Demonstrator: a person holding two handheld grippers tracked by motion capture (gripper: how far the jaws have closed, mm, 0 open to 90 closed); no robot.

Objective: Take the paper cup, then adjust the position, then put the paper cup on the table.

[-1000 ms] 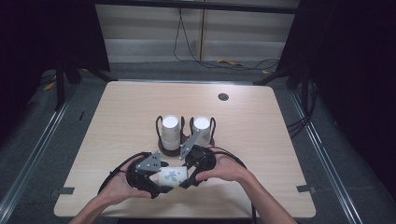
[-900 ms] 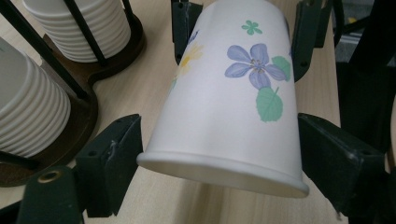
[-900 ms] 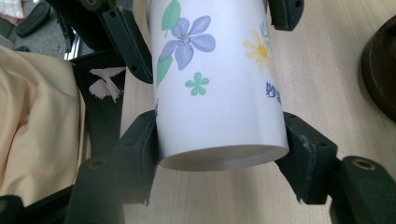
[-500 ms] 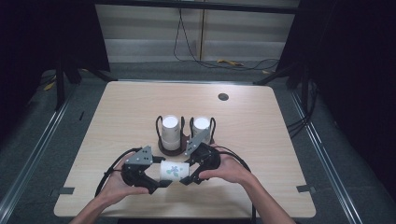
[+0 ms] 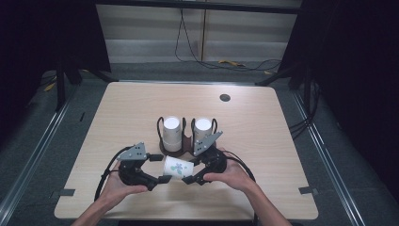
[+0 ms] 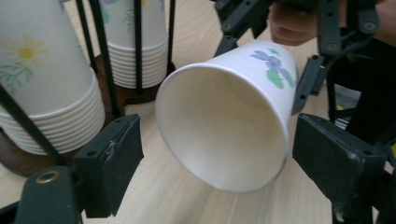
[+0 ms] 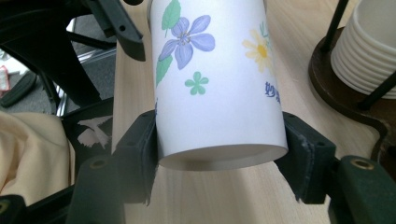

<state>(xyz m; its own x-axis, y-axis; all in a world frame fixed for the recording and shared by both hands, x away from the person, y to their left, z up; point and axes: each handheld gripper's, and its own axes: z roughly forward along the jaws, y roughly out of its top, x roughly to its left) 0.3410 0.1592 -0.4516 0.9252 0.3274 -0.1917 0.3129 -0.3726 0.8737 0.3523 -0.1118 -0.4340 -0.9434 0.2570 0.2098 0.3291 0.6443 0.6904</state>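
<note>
Noted at inspection: white paper cup with printed purple and yellow flowers [image 5: 178, 167], lying on its side above the pale wooden table [image 5: 263, 132], between the two hand-held grippers.

Right gripper [image 5: 192, 178]: clamped on the narrow base end of the cup. In the right gripper view, black jaws pressed against both sides of the cup [image 7: 217, 84] just above its bottom rim, one pad on each flank, cup body extending away from the jaws. Grip confirmed firm; slight flattening of the wall not ruled out, though hard to judge from that angle.

Left gripper [image 5: 162, 179]: jaws spread apart, facing the open mouth of the cup. In the left gripper view, cup mouth [image 6: 224, 126] seen between the two black jaws, rim near both pads but with a visible gap on each side; no contact made. Right gripper's linkage [image 6: 322, 60] seen beyond the cup's base end.

Beyond both grippers, farther across the table: dark round wooden stand with black wire uprights [image 5: 187, 141], holding two stacks of upside-down white paper cups. Left stack [image 5: 171, 134] just beyond the left gripper, right stack [image 5: 203, 131] just beyond the right gripper. Stacks recorded also in the left gripper view [image 6: 46, 93], to the left of the held cup, and at the right edge of the right gripper view [image 7: 369, 51].

Small dark round grommet [image 5: 225, 98] well beyond the stand, toward the far table edge.
</note>
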